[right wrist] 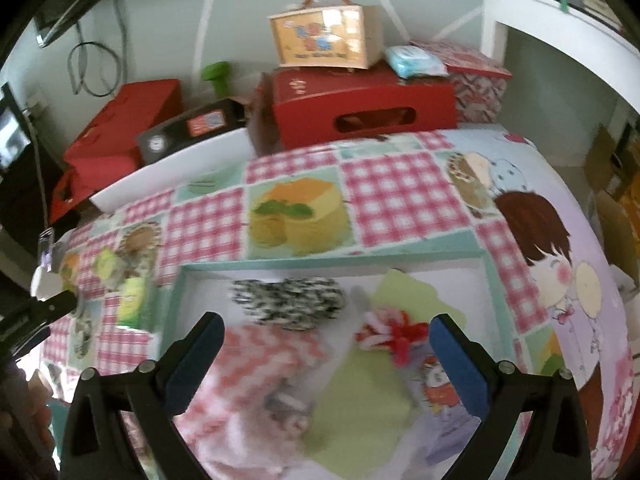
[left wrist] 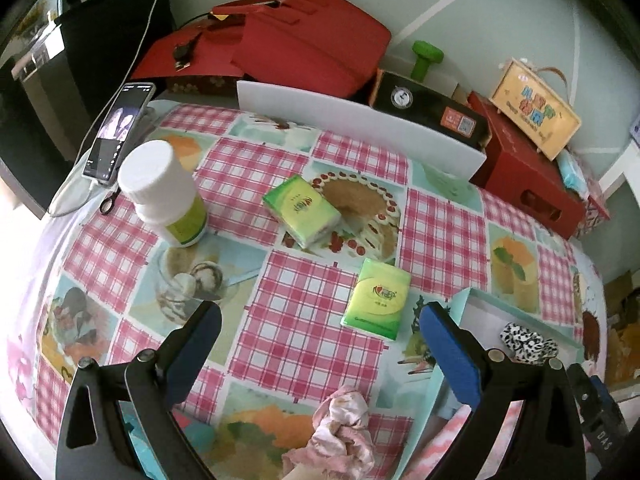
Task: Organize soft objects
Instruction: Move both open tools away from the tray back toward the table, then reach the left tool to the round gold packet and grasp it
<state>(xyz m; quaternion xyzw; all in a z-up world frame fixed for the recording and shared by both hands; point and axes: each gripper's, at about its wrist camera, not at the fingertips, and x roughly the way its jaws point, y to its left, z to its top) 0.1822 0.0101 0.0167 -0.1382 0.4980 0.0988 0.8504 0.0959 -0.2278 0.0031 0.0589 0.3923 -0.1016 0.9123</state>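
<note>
My left gripper [left wrist: 320,320] is open and empty above the checked tablecloth. A crumpled pink satin cloth [left wrist: 340,432] lies just below it near the front edge. Two green tissue packs lie ahead, one [left wrist: 302,210] in the middle and one [left wrist: 378,298] close to my right finger. A teal-rimmed box [right wrist: 496,280] holds a black-and-white furry piece [right wrist: 288,304], a red-and-white scrunchie [right wrist: 394,334], a pink checked cloth [right wrist: 248,376] and a green cloth [right wrist: 360,412]. My right gripper [right wrist: 324,332] is open and empty over that box. The box [left wrist: 476,300] and the furry piece [left wrist: 524,342] also show in the left wrist view.
A white bottle [left wrist: 164,192] stands at the left, with a phone [left wrist: 120,132] propped behind it. Red boxes [left wrist: 304,44], a black box [left wrist: 432,112], a white board [left wrist: 360,128] and a green dumbbell [left wrist: 426,58] line the back. A wooden handled box [right wrist: 324,36] sits on a red carton [right wrist: 360,108].
</note>
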